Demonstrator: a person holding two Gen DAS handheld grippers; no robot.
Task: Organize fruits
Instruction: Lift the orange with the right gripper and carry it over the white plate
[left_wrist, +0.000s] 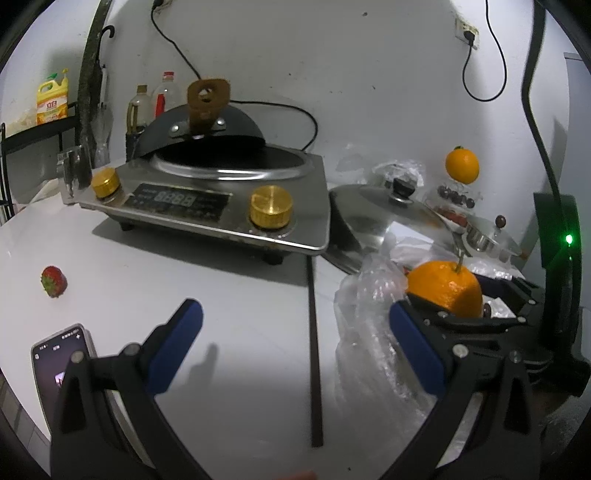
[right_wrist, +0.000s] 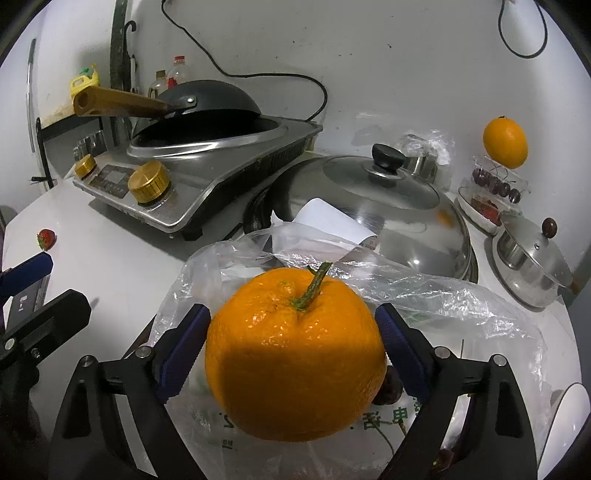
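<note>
Right gripper (right_wrist: 291, 347): both blue pads pinch a large orange (right_wrist: 295, 354), one pad on each side of the fruit, stem up and tilted toward the wall. Held fruit sits above a crumpled clear plastic bag (right_wrist: 424, 295) near the counter's right edge; whether it touches the bag cannot be told.

Left gripper (left_wrist: 295, 347): blue pads spread wide, nothing between them, over bare counter (left_wrist: 240, 295) beside the bag.

Induction cooker (left_wrist: 221, 199): steel body, two brass knobs, dark display; stands at the counter's back, against the wall. A dark wok with a brown handle (left_wrist: 207, 99) rests tilted on its hob.

Domed steel lid (right_wrist: 388, 206): black knob, lies behind the bag, right of the cooker.

Small lidded steel pot (right_wrist: 532, 254): toward the counter's right edge.

Second orange (right_wrist: 505, 142): perched on top of a clear box of dark fruit, at the back right corner, well apart from both grippers.

Phone (left_wrist: 62, 369): screen lit, at the counter's front left edge, partly behind the left gripper's finger.

Strawberry (left_wrist: 54, 281): lies alone near the counter's left edge, well apart from the left gripper.
</note>
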